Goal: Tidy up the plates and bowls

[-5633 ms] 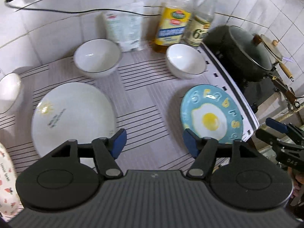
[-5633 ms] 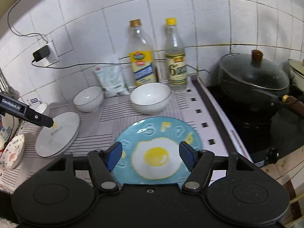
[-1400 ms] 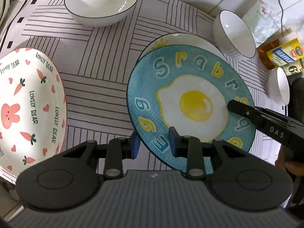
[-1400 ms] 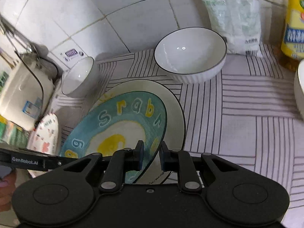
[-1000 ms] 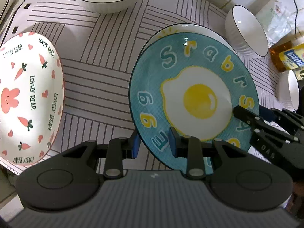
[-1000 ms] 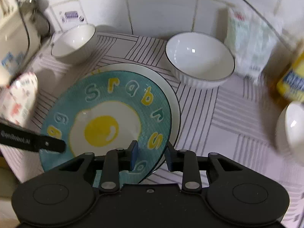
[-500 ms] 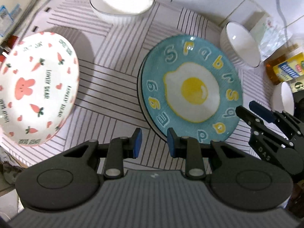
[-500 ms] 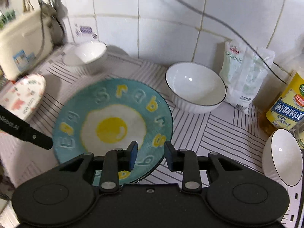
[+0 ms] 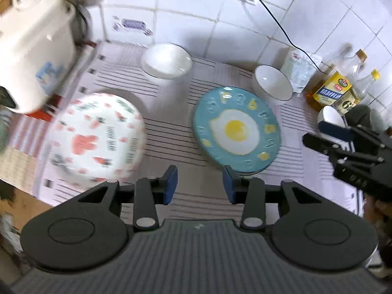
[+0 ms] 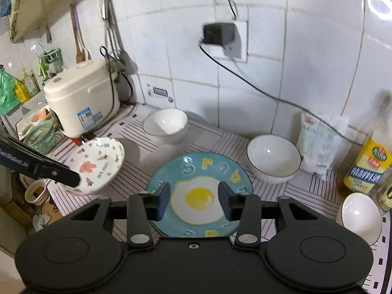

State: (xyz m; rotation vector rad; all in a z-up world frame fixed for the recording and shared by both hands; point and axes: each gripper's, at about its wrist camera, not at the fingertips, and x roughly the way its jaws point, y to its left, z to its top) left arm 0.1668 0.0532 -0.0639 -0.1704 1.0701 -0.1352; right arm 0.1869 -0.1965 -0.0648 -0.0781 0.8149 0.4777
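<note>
The blue fried-egg plate (image 9: 236,129) lies on top of a white plate on the striped mat; it also shows in the right wrist view (image 10: 199,193). A white plate with rabbit and carrot print (image 9: 96,138) lies to its left, also seen in the right wrist view (image 10: 98,164). Three white bowls stand behind: back left (image 9: 167,60), back middle (image 9: 274,85), right (image 9: 329,116). My left gripper (image 9: 199,183) is open and empty, above the mat in front of both plates. My right gripper (image 10: 194,201) is open and empty above the blue plate.
A white rice cooker (image 10: 80,96) stands at the left by the wall. Oil bottles (image 9: 330,90) and a white bag (image 10: 318,142) stand at the back right. A dark pot (image 9: 362,115) sits at far right. A cable (image 10: 257,88) hangs along the tiles.
Both grippers let go of the blue plate, which now rests on the white plate. Both pulled back and up and opened wider.
</note>
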